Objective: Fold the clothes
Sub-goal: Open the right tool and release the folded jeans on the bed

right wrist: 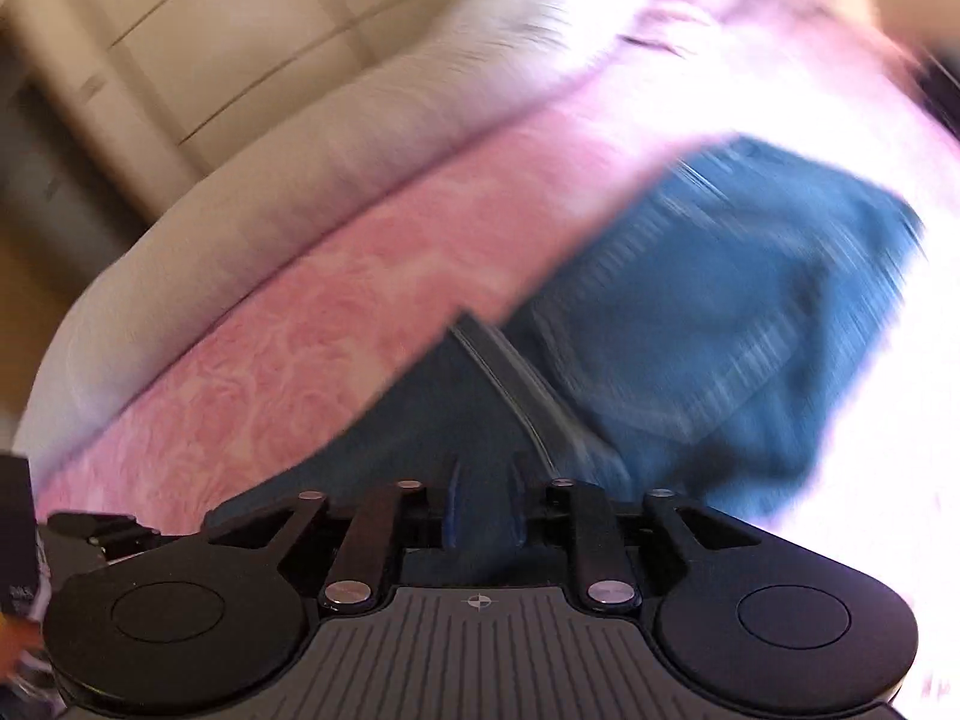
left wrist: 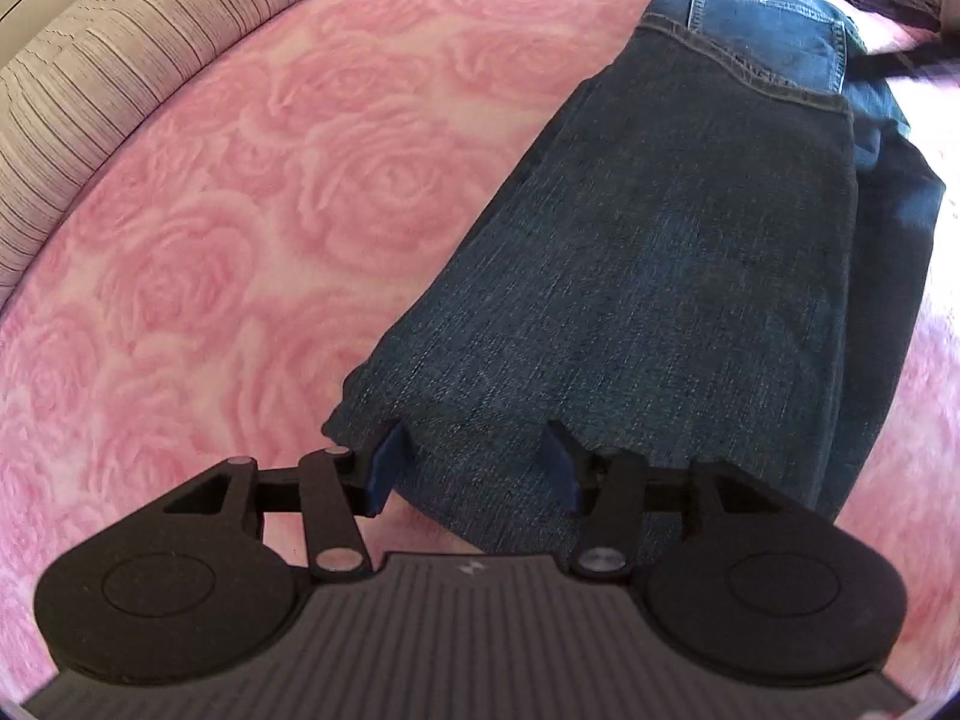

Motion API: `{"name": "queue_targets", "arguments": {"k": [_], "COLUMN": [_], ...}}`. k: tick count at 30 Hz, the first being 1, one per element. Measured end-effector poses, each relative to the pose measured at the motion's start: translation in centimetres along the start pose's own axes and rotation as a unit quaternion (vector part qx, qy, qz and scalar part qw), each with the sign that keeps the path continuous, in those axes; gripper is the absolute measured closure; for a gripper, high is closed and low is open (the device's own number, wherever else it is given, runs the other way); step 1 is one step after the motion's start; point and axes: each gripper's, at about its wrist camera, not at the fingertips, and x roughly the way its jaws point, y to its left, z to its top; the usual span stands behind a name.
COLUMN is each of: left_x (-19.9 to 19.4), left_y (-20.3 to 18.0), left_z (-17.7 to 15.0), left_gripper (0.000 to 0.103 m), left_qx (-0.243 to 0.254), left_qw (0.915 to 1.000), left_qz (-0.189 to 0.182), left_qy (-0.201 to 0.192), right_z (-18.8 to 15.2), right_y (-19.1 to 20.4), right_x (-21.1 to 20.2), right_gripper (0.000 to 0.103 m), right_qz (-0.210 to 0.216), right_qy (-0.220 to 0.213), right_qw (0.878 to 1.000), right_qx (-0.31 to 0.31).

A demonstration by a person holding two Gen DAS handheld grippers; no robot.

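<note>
Denim jeans [left wrist: 660, 276] lie flat on the pink rose-patterned blanket [left wrist: 240, 228], folded lengthwise so one leg rests on the other. The waistband and back pocket sit at the far end; the leg hems sit at the near end, directly below the left gripper [left wrist: 474, 468]. This layout gives a long, narrow strip, which suits a further fold across its length.

The left gripper stands about half open. Its blue pads [left wrist: 384, 468] straddle the hem edge without pressing on it; nothing is held. Judged from this stance, the jaws are spaced to take the doubled hem between them.

The right gripper [right wrist: 483, 510] shows a narrow gap between its pads. Denim is visible through and beyond the gap, but heavy blur in the right wrist view prevents any finding on contact, so whether cloth is gripped cannot be told. It sits over the same garment near a stitched seam [right wrist: 510, 372].

A striped cushion [left wrist: 108, 78] borders the blanket on the far left and lies well apart from the jeans, leaving room for the fold.
</note>
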Motion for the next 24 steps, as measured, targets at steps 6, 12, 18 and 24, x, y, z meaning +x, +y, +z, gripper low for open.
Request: {"name": "queue_targets", "arguments": {"k": [6, 12, 18, 24], "left_x": [0.2, -0.3, -1.9, -4.2], "left_y": [0.6, 1.4, 2.8, 3.8], "left_z": [-0.4, -0.9, -1.5, -2.7], "left_gripper": [0.055, 0.055, 0.057, 0.058], "left_qx": [-0.019, -0.046, -0.057, 0.002], "left_qw": [0.9998, 0.9987, 0.998, 0.9998], "left_qz": [-0.01, -0.02, -0.026, 0.004], "left_qy": [0.001, -0.002, -0.011, -0.018], "right_z": [2.5, 1.7, 2.4, -2.5], "right_y": [-1.0, -2.0, -1.9, 4.9], "right_x": [7.2, 10.1, 8.9, 2.1], "right_gripper": [0.073, 0.07, 0.066, 0.03], "right_qz": [0.002, -0.014, -0.006, 0.04], "right_qy": [0.025, 0.076, 0.091, 0.063], "right_qw": [0.999, 0.994, 0.989, 0.964], "right_qx": [-0.043, -0.082, -0.12, -0.256]}}
